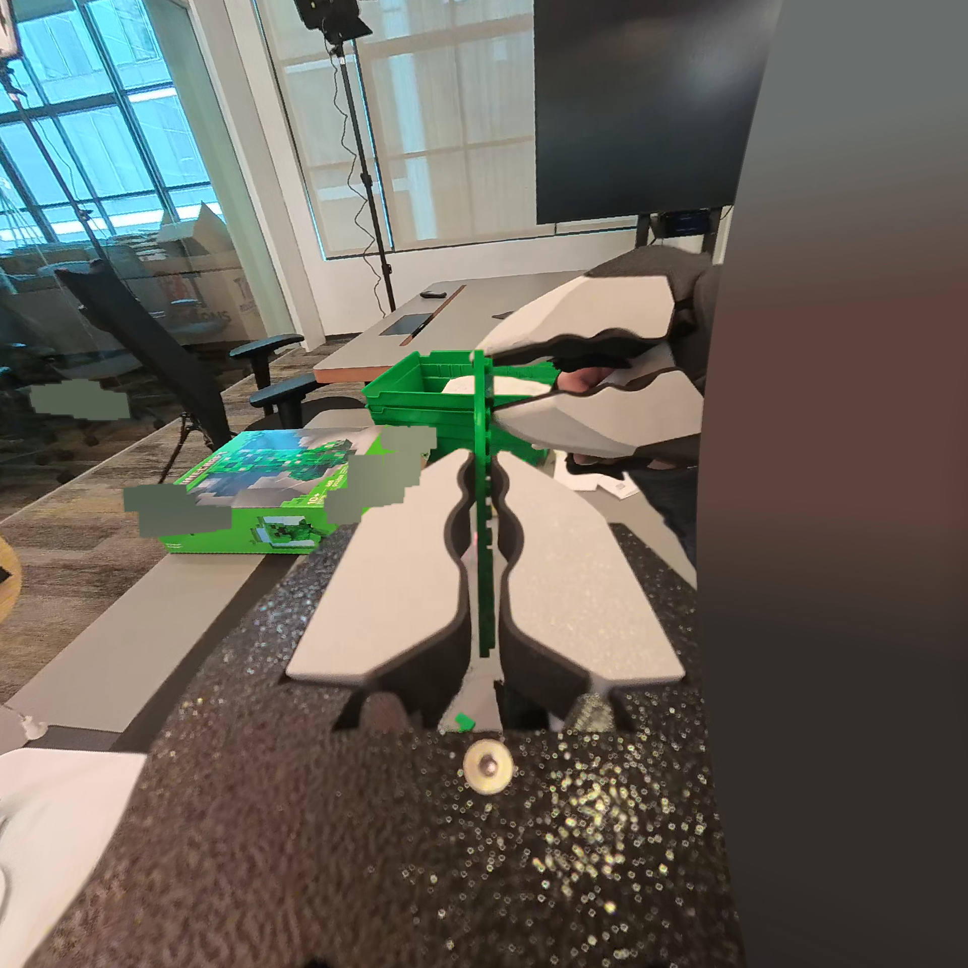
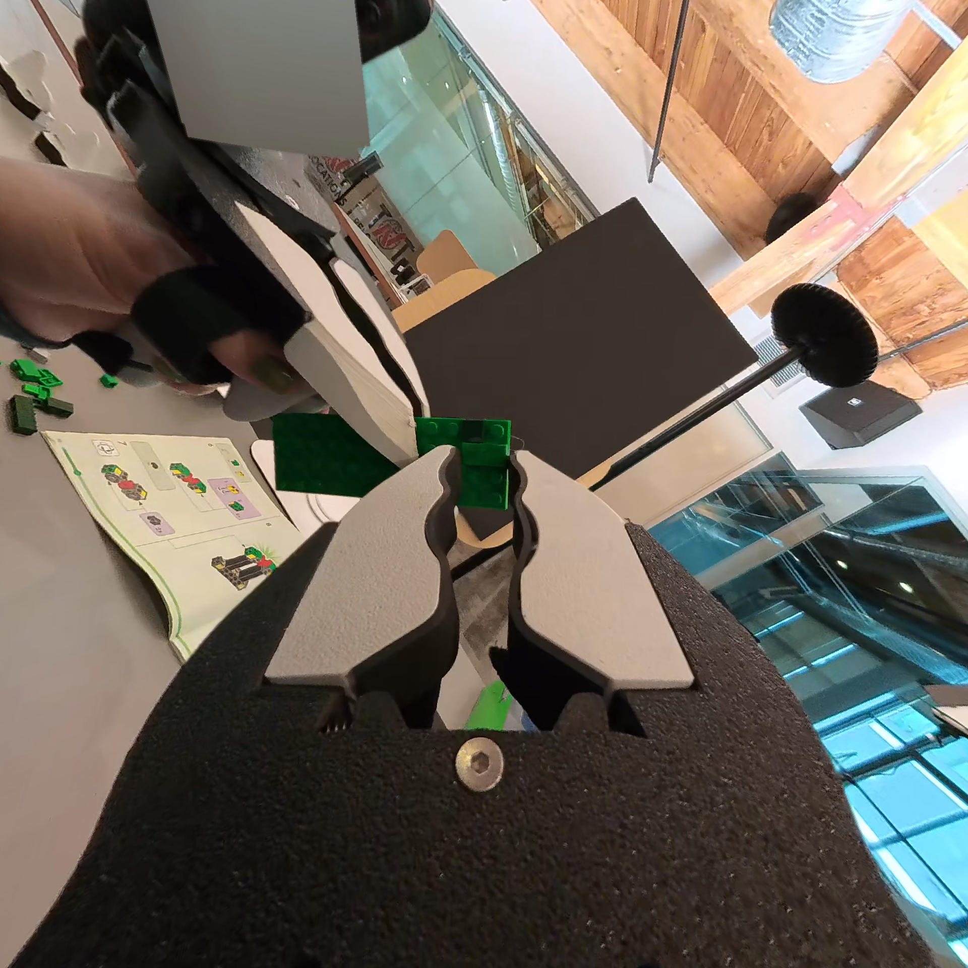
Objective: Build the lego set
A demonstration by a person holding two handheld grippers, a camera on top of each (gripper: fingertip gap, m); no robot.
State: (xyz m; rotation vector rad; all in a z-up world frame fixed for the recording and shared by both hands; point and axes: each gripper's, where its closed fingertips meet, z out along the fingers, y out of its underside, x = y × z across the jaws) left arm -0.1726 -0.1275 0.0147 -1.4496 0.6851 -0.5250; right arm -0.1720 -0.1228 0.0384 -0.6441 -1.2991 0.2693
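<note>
My left gripper point(image 1: 482, 461) is shut on a flat green Lego plate point(image 1: 483, 524), held upright and seen edge-on above the table. In the right wrist view the same plate point(image 2: 325, 461) shows its studded face, with the left gripper point(image 2: 414, 429) clamping it from the upper left. My right gripper point(image 2: 484, 461) is closed on a small green piece point(image 2: 484, 453) that sits on the plate's near corner. In the left wrist view the right gripper point(image 1: 490, 385) reaches in from the right, its tips at the plate's top edge.
A green Lego box point(image 1: 251, 492) and a green bin point(image 1: 419, 387) stand on the grey table point(image 1: 173, 602) beyond the plate. An open instruction booklet point(image 2: 173, 513) and several loose green bricks point(image 2: 36, 387) lie on the table. Office chairs point(image 1: 157, 356) stand at the left. Less than 4 cm separates the two grippers' tips.
</note>
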